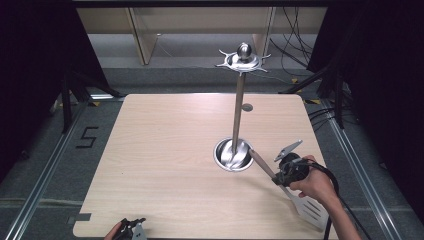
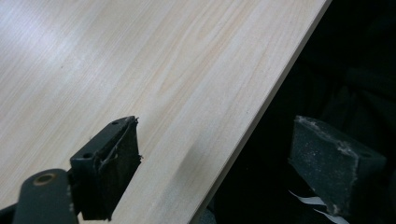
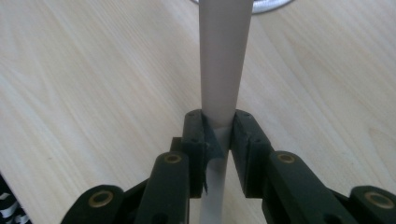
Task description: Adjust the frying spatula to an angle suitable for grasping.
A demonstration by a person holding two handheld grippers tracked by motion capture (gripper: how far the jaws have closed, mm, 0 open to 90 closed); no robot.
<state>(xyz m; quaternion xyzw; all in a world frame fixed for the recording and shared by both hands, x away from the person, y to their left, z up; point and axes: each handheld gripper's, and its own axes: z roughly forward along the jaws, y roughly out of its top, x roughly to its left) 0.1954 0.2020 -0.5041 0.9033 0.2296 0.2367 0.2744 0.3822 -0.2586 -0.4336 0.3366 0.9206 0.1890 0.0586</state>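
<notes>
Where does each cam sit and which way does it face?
High view: above the person's side, facing forward and down on the table; right hand, right gripper on the spatula.
Left gripper view: on the left gripper, jaws open over the table edge.
Right gripper view: along shut jaws up the spatula handle toward the rack base.
Shared: tabletop, spatula.

Left claw [image 1: 131,229] cut off by high view's bottom edge
</notes>
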